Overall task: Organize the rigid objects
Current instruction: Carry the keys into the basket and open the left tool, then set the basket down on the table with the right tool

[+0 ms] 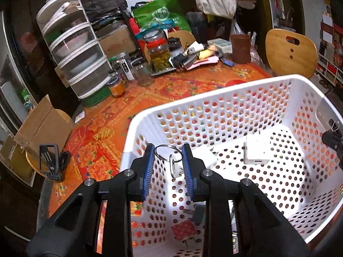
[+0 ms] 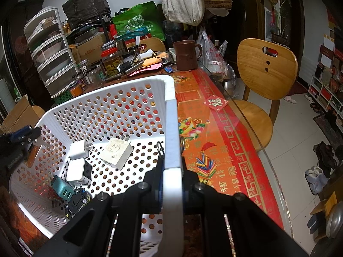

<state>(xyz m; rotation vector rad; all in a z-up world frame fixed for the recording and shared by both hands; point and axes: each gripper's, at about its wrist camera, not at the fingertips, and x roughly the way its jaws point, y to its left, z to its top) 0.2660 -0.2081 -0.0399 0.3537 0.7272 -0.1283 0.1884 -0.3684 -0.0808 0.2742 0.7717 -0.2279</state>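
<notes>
A white perforated basket (image 1: 214, 98) stands on the table; it also shows in the right wrist view (image 2: 171, 115). My left gripper (image 1: 168, 160) hovers over its near-left wall, jaws apart, with a key on a metal ring (image 1: 173, 162) between the blue pads, seemingly loose. Inside lie white chargers (image 2: 116, 153), a teal charger (image 2: 63, 189), a toy car (image 2: 78, 201) and a red card (image 1: 184, 229). My right gripper (image 2: 171, 171) is shut on the basket's right rim. A black binder clip (image 2: 160, 148) sits by that rim.
An orange-red patterned cloth (image 2: 205, 132) covers the glass-topped table. Jars (image 1: 159, 53), a brown mug (image 2: 185, 54), stacked drawers (image 1: 72, 53) and bags crowd the far end. A wooden chair (image 2: 265, 70) stands at the right. A black phone stand (image 1: 50, 160) sits left of the basket.
</notes>
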